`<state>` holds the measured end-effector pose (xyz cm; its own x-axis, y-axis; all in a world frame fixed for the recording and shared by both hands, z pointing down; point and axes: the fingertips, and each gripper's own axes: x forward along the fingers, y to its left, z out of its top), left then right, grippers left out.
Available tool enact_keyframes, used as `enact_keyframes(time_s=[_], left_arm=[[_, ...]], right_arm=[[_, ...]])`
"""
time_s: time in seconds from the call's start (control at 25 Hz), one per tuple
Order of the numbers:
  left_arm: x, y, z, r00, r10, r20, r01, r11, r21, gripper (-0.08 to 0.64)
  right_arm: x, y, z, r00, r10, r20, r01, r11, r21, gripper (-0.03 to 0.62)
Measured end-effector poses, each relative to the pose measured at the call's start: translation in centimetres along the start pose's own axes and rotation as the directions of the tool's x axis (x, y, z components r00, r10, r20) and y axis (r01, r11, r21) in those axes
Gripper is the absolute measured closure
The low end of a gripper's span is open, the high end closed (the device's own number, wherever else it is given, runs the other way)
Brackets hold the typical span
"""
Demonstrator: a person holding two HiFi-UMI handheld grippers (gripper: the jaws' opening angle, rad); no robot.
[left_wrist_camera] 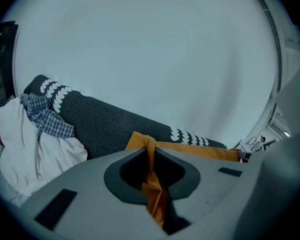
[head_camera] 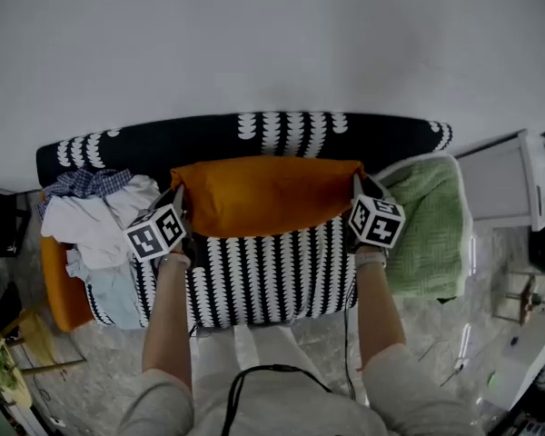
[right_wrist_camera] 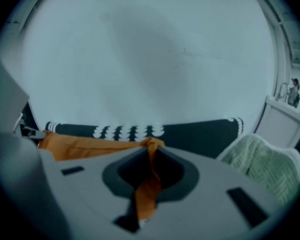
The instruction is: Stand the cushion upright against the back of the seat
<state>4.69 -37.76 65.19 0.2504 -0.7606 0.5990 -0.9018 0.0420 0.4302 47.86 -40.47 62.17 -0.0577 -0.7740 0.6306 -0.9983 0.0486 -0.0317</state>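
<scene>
My left claw (head_camera: 176,196) and right claw (head_camera: 357,187) each pinch a corner of the orange cushion (head_camera: 263,193), holding it over the sofa (head_camera: 254,275) seat by its back. Beside it, clothes (head_camera: 95,221) lie heaped, and a white basket (head_camera: 470,230) holds a green towel (head_camera: 427,225).

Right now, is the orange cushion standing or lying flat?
Roughly upright, but held: the left gripper and right gripper each pinch a top corner of the cushion before the backrest. Whether it touches it, I cannot tell.
</scene>
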Motion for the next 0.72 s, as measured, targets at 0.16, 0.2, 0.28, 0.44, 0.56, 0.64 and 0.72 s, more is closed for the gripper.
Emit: enact_keyframes(time_s=[0.16,0.2,0.28,0.44,0.56,0.64,0.72], left_arm=[[1.7,0.0,0.8,1.000,0.009,-0.004,-0.009,1.000,0.014,0.508],[2.1,-0.1,1.0,1.000,0.011,-0.006,-0.011,1.000,0.019,0.508],[2.7,-0.1,1.2,1.000,0.022,-0.010,-0.021,0.999,0.030,0.508],[3.6,0.3,1.4,0.999,0.032,-0.007,-0.032,0.999,0.033,0.508],[4.3,0.3,1.9,0.999,0.032,0.002,-0.032,0.999,0.029,0.508],[4.7,0.3,2.3,0.999,0.036,0.005,-0.036,0.999,0.034,0.508],[4.9,0.4,2.4,0.999,0.041,0.006,-0.041,0.998,0.039,0.508]], right_arm=[[2.3,0.1,1.1,1.000,0.010,-0.021,-0.011,0.999,-0.041,0.538],[2.8,0.0,1.2,1.000,0.010,-0.030,-0.012,0.999,-0.045,0.538],[3.6,-0.1,1.2,0.999,0.012,-0.046,-0.015,0.999,-0.052,0.538],[4.8,0.1,1.5,0.999,0.013,-0.047,-0.016,0.997,-0.074,0.538],[5.7,0.1,1.8,0.999,0.007,-0.049,-0.011,0.996,-0.085,0.538],[6.4,0.1,2.1,0.999,0.007,-0.052,-0.012,0.995,-0.094,0.538],[7.0,0.0,2.3,0.999,0.010,-0.052,-0.016,0.994,-0.105,0.538]])
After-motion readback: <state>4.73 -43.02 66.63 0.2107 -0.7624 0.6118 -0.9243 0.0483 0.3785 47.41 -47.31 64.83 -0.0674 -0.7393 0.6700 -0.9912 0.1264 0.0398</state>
